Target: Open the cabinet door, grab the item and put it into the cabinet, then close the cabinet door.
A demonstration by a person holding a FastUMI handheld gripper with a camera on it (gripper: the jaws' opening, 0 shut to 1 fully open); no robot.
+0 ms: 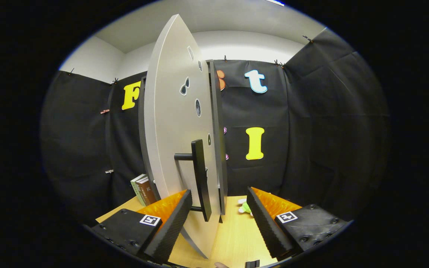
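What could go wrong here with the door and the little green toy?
The gripper is open with the cabinet door edge and its black handle between the fingers. If it closes off-centre, a finger could slide off the handle or scrape the door. The green toy lies on the table just beyond the door; a swinging door or finger might knock it away.

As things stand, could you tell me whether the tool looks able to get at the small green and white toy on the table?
Probably yes. The tool is open, and the toy lies just ahead, by the right finger. The cabinet door and its handle stand left of that path, near the other finger.
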